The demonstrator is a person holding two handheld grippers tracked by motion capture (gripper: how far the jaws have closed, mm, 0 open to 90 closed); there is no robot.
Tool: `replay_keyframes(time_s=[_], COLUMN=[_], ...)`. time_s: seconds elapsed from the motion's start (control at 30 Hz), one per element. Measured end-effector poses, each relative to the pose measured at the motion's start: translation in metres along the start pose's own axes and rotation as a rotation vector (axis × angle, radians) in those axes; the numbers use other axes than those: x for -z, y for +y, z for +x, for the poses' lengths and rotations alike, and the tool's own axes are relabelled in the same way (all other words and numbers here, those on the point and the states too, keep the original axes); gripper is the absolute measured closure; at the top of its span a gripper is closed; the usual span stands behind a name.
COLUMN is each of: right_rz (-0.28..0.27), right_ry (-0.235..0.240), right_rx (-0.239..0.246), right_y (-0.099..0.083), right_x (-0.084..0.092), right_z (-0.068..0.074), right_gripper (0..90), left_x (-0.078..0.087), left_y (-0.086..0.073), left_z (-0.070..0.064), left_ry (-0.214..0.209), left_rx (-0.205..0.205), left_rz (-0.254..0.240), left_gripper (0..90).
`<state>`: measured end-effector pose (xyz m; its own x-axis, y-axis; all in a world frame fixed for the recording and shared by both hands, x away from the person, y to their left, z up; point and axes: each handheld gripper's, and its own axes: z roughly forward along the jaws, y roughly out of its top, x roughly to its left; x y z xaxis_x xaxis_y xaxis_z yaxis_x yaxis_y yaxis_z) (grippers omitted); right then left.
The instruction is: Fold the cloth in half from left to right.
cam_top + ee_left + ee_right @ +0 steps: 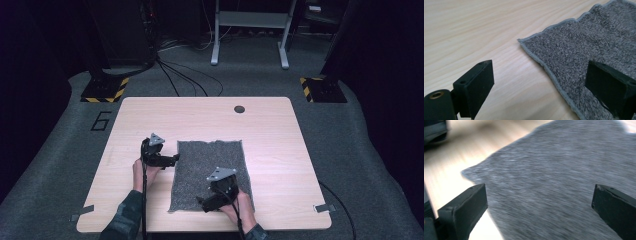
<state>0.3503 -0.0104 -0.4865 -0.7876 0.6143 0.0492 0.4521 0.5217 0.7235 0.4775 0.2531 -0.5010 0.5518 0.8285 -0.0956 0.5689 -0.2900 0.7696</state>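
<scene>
A grey towel (pixel 210 172) lies spread flat on the wooden worktop (pixel 270 145), slightly toward the person's side of its middle, with its hemmed edges showing.

In the left gripper view the towel's (pixel 584 47) near corner sits ahead of the two fingers (pixel 477 85); one finger stands over bare worktop (pixel 474 30) and the other over the cloth, so the hem runs between them. Those fingers are spread wide with nothing clasped. From the high view the left gripper (pixel 175 159) lies roughly level just beside the towel's left edge, its tips pointing across toward the cloth, while the left hand (pixel 142 172) grips the body from behind and the sleeved forearm (pixel 125 220) comes up from the bottom edge.

In the right gripper view, which is blurred, the towel (pixel 554 177) stretches under and beyond the fingers (pixel 466 207), which are released and wide apart, with nothing between them. The high view shows the right gripper (pixel 202 204) low over the towel's near part, tips aimed toward the cloth's near left corner, with the right hand (pixel 240 207) behind it and a grey three-cornered plate (pixel 221 173) on top.
</scene>
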Motion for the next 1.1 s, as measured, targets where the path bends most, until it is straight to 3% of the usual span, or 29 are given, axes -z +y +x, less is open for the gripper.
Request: replay_keyframes(time_s=[0.07, 0.17, 0.3, 0.37, 0.47, 0.6, 0.7, 0.8, 0.87, 0.97, 1.0, 1.1], right_rz=[0.004, 0.006, 0.004, 0.009, 0.005, 0.045, 0.067, 0.036, 0.053, 0.054, 0.078, 0.071], right_ry=[0.026, 0.051, 0.078, 0.09, 0.103, 0.114, 0.099, 0.098, 0.082, 0.084, 0.088, 0.078], right_rx=[0.032, 0.037, 0.068, 0.067, 0.11, 0.123, 0.134, 0.13, 0.129, 0.125, 0.129, 0.151], right_y=[0.003, 0.007, 0.015, 0.019, 0.025, 0.025, 0.022, 0.021, 0.022, 0.021, 0.022, 0.021], right_x=[-0.007, -0.014, -0.023, -0.027, -0.036, -0.049, -0.056, -0.059, -0.059, -0.063, -0.063, -0.067], right_z=[0.009, 0.02, 0.036, 0.047, 0.061, 0.074, 0.078, 0.08, 0.08, 0.082, 0.083, 0.085], right_gripper=[0.0, 0.0, 2.7, 8.1, 15.4, 25.1, 31.9, 40.4, 45.8, 52.7, 54.2, 59.6], left_x=[-0.003, -0.009, -0.018, -0.023, -0.03, -0.039, -0.043, -0.045, -0.049, -0.052, -0.052, -0.052], left_y=[0.003, 0.008, 0.013, 0.016, 0.02, 0.024, 0.025, 0.025, 0.025, 0.024, 0.024, 0.024], left_z=[0.002, 0.006, 0.012, 0.014, 0.017, 0.02, 0.02, 0.021, 0.021, 0.02, 0.02, 0.021], left_ry=[0.007, -0.006, -0.02, -0.013, -0.013, -0.015, -0.014, -0.001, -0.002, -0.011, -0.007, -0.012], left_rx=[0.014, 0.023, 0.03, 0.03, 0.036, 0.029, 0.036, 0.018, 0.022, 0.016, 0.017, 0.002], left_rz=[-0.005, 0.013, 0.028, 0.035, 0.062, 0.084, 0.077, 0.055, 0.049, 0.08, 0.069, 0.076], left_gripper=[7.7, 7.0, 0.5, 0.4, 1.2, 4.7, 12.7, 25.8, 35.3, 45.3, 47.2, 57.0])
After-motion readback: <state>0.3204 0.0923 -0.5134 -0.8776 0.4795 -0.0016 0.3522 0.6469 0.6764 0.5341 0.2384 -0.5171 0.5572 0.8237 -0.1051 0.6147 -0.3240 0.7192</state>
